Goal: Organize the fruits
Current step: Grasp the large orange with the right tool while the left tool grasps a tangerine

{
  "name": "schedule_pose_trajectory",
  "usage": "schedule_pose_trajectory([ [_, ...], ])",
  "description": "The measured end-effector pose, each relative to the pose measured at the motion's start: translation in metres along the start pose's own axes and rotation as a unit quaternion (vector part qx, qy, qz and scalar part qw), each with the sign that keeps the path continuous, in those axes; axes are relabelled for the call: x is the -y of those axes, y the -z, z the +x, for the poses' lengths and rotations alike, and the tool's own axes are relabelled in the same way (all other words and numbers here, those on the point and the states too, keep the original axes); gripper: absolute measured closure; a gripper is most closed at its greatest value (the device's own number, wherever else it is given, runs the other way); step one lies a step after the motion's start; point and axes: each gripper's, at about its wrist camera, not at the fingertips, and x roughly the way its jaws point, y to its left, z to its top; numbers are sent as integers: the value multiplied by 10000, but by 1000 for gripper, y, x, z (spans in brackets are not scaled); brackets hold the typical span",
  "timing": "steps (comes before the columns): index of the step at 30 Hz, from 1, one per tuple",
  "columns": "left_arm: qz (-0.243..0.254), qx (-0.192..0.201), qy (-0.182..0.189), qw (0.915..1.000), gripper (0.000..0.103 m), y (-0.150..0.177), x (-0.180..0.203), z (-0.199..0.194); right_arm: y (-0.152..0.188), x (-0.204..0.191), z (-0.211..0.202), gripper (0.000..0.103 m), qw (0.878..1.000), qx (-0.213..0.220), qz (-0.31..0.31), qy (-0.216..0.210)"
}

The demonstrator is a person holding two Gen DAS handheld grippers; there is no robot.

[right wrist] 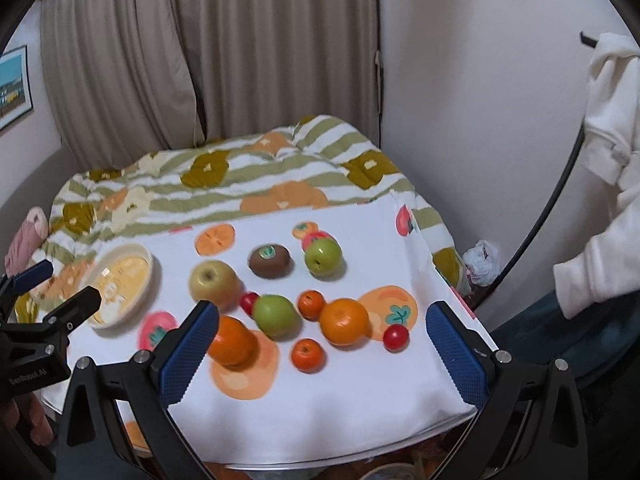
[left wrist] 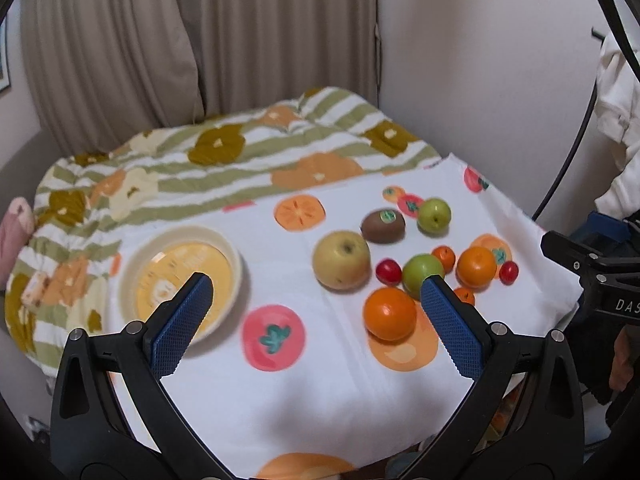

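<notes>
Cream bowl [left wrist: 182, 280] at the frame's left sits empty while every fruit, from yellow apple [left wrist: 341, 260] to oranges, lies loose on the bench, so nothing's sorted; left claw [left wrist: 318, 326] and right claw [right wrist: 320, 350] gape wide, holding nothing.

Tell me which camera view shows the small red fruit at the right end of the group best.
The right wrist view: the small red fruit lies unhidden between the open fingers, beside an orange. The left wrist view shows it smaller, near the cloth's right edge.
</notes>
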Motion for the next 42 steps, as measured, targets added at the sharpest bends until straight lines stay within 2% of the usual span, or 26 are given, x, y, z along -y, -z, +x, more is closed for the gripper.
schedule_pose_trajectory([
  [5, -110, -335, -18, 9994, 0, 14, 22, 38, 7, 26, 42, 0, 9994, -253, -239, -85],
  [11, -120, -671, -76, 9976, 0, 26, 47, 73, 16, 45, 81, 0, 9969, -547, -424, -381],
  [17, 91, -1013, -99, 9948, 1, 35, 71, 102, 17, 46, 109, 1, 9923, -745, -719, -679],
  [20, 129, -1136, -167, 9933, 3, 38, 77, 115, 16, 44, 122, 7, 9894, -853, -877, -781],
  [25, 146, -1351, -226, 9905, 17, 41, 79, 127, 17, 40, 139, 14, 9848, -1107, -955, -943],
  [30, 107, -1432, -262, 9893, 23, 43, 80, 134, 20, 36, 148, 16, 9812, -1263, -1025, -1036],
  [34, 155, -1512, -324, 9878, 35, 46, 81, 140, 21, 35, 155, 23, 9788, -1379, -1060, -1084],
  [36, 161, -1502, -326, 9880, 35, 47, 80, 141, 22, 34, 158, 28, 9773, -1448, -1069, -1114],
  [42, 215, -1487, -327, 9881, 36, 48, 81, 140, 25, 35, 165, 32, 9759, -1560, -1028, -1123],
])
